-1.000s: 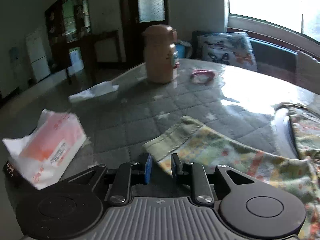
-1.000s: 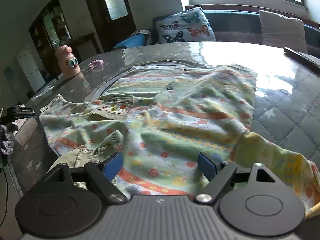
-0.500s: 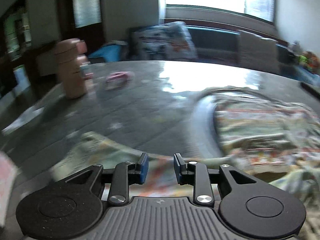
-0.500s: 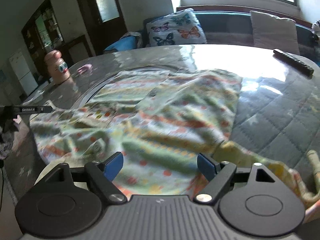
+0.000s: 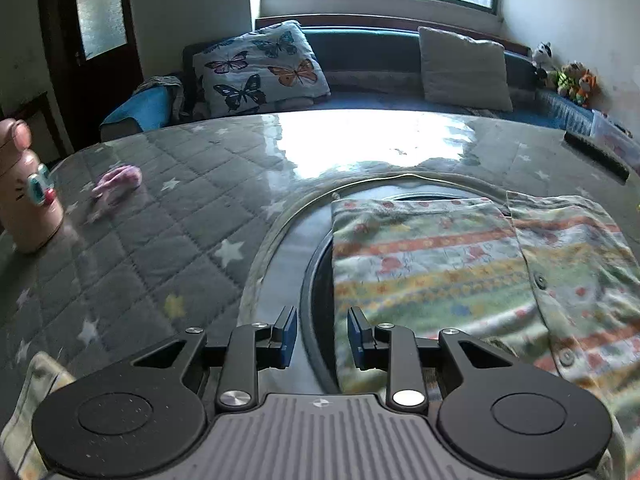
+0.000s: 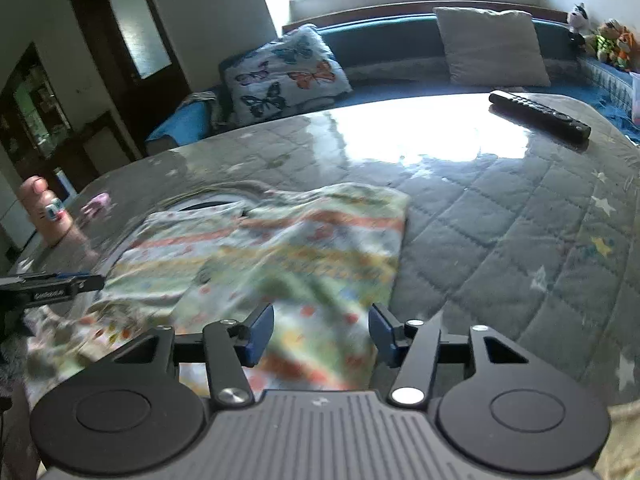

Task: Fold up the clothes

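2 grippers now face a narrower patterned shirt [image 6: 280, 252]: since a second ago its spread sides lie folded inward on the quilted table [image 6: 500, 240]. The left gripper [image 5: 322, 336] hovers slightly parted and empty; the right gripper [image 6: 320, 332] is closing over cloth, pads not yet pressing.

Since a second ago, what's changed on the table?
The left hand-held gripper swung from the tissue pack toward the floral patterned shirt. The right hand-held gripper is closing over the shirt, and less cloth now spreads ahead of it. The pink cartoon bottle stayed put.
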`<state>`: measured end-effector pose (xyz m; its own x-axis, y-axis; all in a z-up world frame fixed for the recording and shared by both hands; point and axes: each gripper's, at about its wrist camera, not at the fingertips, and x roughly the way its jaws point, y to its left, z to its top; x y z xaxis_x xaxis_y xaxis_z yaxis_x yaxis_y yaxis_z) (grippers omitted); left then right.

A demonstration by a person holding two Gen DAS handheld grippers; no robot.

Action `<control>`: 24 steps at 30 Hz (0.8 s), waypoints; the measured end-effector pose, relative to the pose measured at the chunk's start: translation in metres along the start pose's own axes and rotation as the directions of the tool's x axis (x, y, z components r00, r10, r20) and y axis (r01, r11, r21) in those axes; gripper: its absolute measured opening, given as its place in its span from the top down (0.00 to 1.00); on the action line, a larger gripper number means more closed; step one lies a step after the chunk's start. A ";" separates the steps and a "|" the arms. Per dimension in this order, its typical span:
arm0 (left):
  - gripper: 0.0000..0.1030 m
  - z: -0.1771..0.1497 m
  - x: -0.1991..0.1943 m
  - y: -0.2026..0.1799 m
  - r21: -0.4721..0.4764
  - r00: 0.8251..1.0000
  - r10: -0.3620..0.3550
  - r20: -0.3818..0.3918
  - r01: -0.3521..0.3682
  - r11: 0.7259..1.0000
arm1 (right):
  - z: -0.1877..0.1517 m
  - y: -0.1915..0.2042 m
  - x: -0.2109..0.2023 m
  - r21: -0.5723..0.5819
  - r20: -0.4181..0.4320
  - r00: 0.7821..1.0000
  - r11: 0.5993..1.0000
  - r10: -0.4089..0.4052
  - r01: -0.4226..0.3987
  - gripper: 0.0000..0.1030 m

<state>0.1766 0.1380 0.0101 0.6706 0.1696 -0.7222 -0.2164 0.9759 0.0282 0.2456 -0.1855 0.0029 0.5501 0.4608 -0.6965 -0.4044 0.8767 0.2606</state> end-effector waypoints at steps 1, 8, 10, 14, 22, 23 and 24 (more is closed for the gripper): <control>0.71 0.002 0.004 -0.001 0.006 1.000 0.000 -0.003 0.000 1.000 | 0.003 -0.003 0.005 0.007 -0.001 1.000 1.000 -0.008 0.008 0.50; 0.71 0.010 0.016 -0.008 0.033 1.000 -0.020 0.013 0.020 0.999 | 0.020 -0.013 0.028 0.032 0.000 0.999 0.999 -0.039 0.039 0.70; 0.79 0.011 0.018 -0.010 0.045 0.999 -0.034 0.019 0.033 0.998 | 0.022 -0.013 0.032 0.033 -0.001 0.999 0.998 -0.045 0.045 0.82; 0.96 0.011 0.020 -0.015 0.079 0.999 -0.015 0.039 0.012 0.997 | 0.025 -0.011 0.040 0.028 0.009 0.998 0.998 -0.060 0.059 0.92; 0.92 0.008 0.012 -0.015 0.057 0.997 0.007 0.078 -0.011 0.998 | 0.028 -0.007 0.040 0.036 0.015 0.997 0.996 -0.079 0.078 0.89; 0.92 0.009 0.011 -0.014 0.050 0.997 0.008 0.079 -0.012 0.999 | 0.028 -0.009 0.039 0.041 0.018 0.997 0.996 -0.076 0.076 0.85; 0.89 0.010 0.010 -0.014 0.047 0.997 0.012 0.082 -0.016 0.999 | 0.028 -0.010 0.038 0.045 0.020 0.997 0.996 -0.074 0.073 0.79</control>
<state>0.1929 0.1274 0.0095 0.7237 0.1919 -0.6629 -0.1932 0.9785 0.0723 0.2909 -0.1727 -0.0078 0.5929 0.3972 -0.7005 -0.3297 0.9134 0.2389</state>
